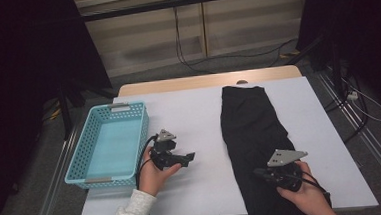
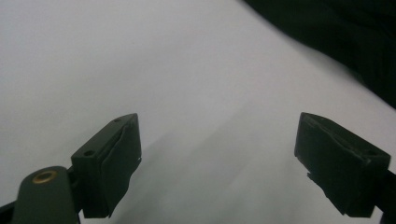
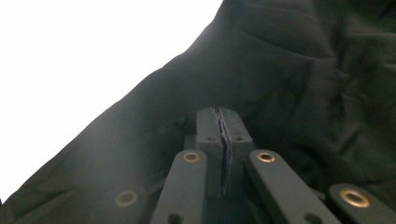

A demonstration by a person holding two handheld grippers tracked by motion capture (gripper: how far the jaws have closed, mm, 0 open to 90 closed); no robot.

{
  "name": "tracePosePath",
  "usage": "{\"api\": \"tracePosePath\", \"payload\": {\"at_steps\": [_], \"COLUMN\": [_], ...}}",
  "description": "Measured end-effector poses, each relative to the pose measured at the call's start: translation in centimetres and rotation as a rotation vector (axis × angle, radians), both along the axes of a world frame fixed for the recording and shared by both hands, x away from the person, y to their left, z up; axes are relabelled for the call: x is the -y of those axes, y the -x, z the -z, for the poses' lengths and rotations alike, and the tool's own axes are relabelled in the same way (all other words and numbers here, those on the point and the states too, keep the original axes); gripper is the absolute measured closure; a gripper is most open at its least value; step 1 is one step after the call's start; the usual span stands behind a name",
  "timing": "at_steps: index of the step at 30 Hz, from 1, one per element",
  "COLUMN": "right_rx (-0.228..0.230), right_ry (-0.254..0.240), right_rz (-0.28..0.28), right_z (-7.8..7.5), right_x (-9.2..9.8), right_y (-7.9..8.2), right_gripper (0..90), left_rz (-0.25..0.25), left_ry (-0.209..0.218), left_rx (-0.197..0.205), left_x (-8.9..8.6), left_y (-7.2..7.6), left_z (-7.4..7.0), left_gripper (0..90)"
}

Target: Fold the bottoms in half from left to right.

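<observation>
At the near edge of the white counter (image 1: 199, 112), the right gripper (image 1: 259, 173) lies low on the near end of the black garment (image 1: 252, 128). In the right gripper view its jaws stand pressed flat together over the dark cloth (image 3: 289, 84); whether a fold is pinched between the pads cannot be told. To the left, the left gripper (image 1: 190, 156) hovers over bare counter, its jaws spread wide with nothing between them, as the left gripper view (image 2: 217, 154) shows. The garment runs as a long strip from the near edge to the far edge. Left of the left gripper sits a light blue basket (image 1: 84, 164).
</observation>
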State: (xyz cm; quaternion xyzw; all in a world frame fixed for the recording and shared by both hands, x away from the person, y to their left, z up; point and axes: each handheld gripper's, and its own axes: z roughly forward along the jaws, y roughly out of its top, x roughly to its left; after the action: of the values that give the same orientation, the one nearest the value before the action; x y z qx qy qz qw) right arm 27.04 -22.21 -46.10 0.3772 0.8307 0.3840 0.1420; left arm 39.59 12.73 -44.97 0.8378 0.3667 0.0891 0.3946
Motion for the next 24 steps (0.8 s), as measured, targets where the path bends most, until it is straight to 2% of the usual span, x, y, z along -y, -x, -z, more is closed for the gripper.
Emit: {"api": "tracePosePath", "payload": {"at_steps": [3,4,6,9,11,12,13,15,18,22,23,24], "right_rx": [0.010,0.006,0.006,0.020,0.030,0.032,0.032,0.036,0.030,0.022,0.009,0.009], "right_ry": [-0.017,-0.043,-0.049,-0.068,-0.117,-0.123,-0.123,-0.118,-0.123,-0.101,-0.095,-0.095], "right_rz": [0.015,0.028,0.041,0.076,0.111,0.114,0.114,0.121,0.130,0.145,0.132,0.132], "right_z": [-0.4,-0.7,-0.8,-1.4,-1.9,-2.0,-2.0,-2.2,-2.3,-2.6,-2.8,-2.8], "right_x": [0.9,1.7,2.1,3.6,5.0,5.3,5.3,6.3,6.9,8.6,9.3,9.3], "right_y": [0.5,0.9,1.1,1.9,2.4,2.6,2.6,4.0,4.8,7.1,8.2,8.2], "right_gripper": [88.5,88.5,88.5,88.8,88.9,88.9,88.9,88.9,88.9,88.4,84.2,84.2], "left_rz": [0.000,0.000,-0.003,0.001,0.010,0.010,0.009,0.019,0.024,0.030,0.030,0.030], "left_ry": [0.005,0.006,0.008,0.004,0.005,0.005,0.010,0.012,0.010,0.010,0.010,0.010], "left_rx": [0.002,0.001,-0.001,-0.004,-0.004,-0.004,-0.005,-0.011,-0.012,-0.007,-0.007,-0.007], "left_x": [0.0,0.0,0.0,0.2,0.4,0.4,0.6,0.9,1.3,1.5,1.4,1.4], "left_y": [0.0,-0.1,-0.1,-0.2,-0.3,-0.3,-0.3,-0.4,-0.6,-0.6,-0.6,-0.6], "left_z": [-0.1,-0.1,0.0,0.0,0.0,0.0,0.0,0.1,0.2,0.1,0.0,0.0], "left_gripper": [14.7,14.7,14.6,14.7,14.7,14.7,14.7,14.7,14.7,14.8,14.7,14.7]}}
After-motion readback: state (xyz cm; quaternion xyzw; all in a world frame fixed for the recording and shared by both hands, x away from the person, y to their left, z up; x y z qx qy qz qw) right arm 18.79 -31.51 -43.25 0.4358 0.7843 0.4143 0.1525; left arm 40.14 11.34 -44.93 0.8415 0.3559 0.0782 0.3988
